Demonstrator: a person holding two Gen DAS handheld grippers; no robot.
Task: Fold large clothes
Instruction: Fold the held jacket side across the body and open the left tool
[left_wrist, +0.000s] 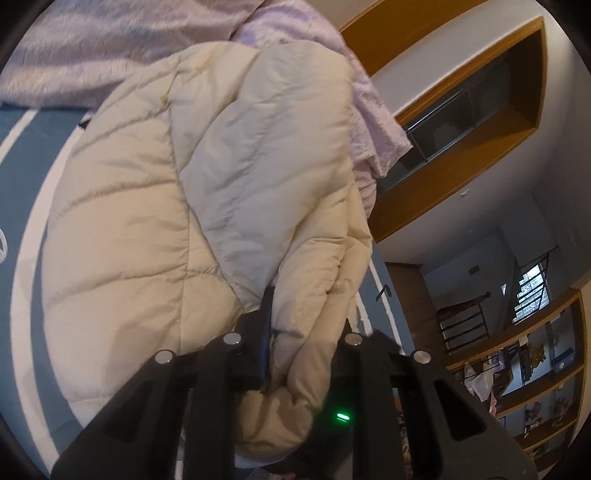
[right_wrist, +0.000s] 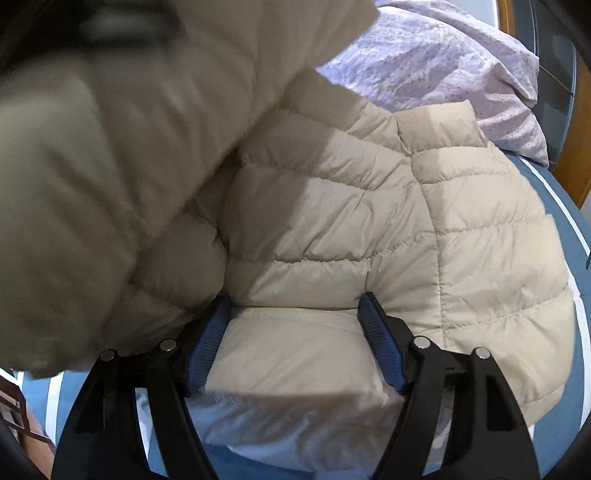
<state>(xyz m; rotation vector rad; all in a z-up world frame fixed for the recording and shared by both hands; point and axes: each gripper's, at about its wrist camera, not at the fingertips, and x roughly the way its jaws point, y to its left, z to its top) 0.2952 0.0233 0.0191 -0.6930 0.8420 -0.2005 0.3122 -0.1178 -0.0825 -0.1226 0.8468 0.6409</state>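
In the left wrist view, a big puffy cream jacket lies on a bed with a blue cover and white stripes. The jacket fills most of the picture. One part of it is folded over the rest and looks a bit greyer. The left gripper is at the bottom of the picture. Its jaws are close together and they pinch a bunched-up edge of the jacket. The cloth comes out between the jaws and runs up to the folded part. A pale purple blanket lies crumpled at the top, just past the jacket. To the right there is a white wall with a wooden frame, and lower down some wooden shelves full of small things.

In the right wrist view, the same jacket lies flat on the blue bed. The right gripper is at the bottom. Its jaws stand wide apart, and a thick edge of the jacket sits between the blue pads. Both pads look like they touch the cloth, but I cannot tell if they squeeze it. A blurry part of the jacket hangs in the air on the left and hides much of that side. The purple blanket lies at the top right, behind the jacket's collar.
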